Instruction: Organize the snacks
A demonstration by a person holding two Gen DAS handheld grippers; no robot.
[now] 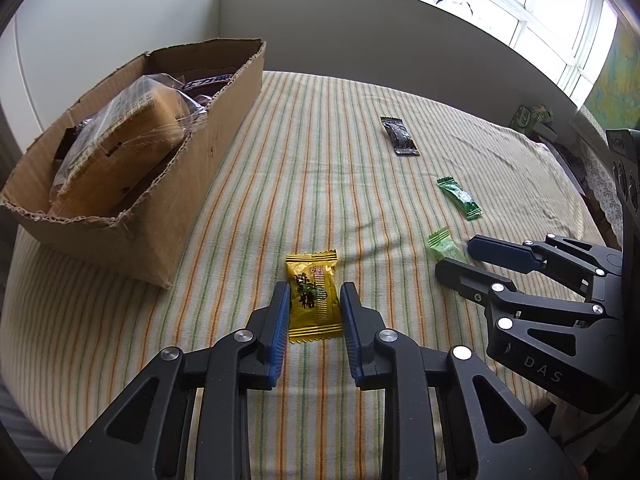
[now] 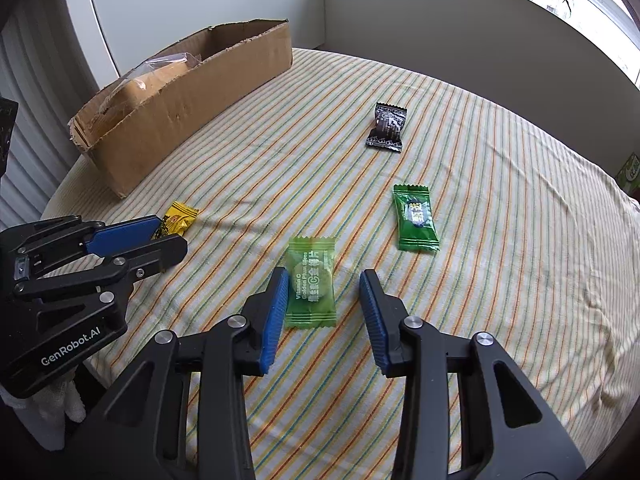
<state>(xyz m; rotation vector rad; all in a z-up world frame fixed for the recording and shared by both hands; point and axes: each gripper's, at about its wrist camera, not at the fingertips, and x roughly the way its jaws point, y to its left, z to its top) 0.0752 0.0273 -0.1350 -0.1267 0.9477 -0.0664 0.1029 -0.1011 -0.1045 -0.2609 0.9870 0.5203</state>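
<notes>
Both hand-held grippers (image 1: pixel 314 294) (image 2: pixel 324 280) seemingly slightly open

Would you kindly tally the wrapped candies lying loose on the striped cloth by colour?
Yellow candy: 1
Light green candy: 1
Dark green candy: 1
Black candy: 1
Total: 4

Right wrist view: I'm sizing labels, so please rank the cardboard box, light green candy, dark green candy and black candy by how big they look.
1. cardboard box, clearly largest
2. light green candy, though it lies nearest the camera
3. dark green candy
4. black candy, farthest of the candies, so ranks 2 to 4 are unsure
</notes>
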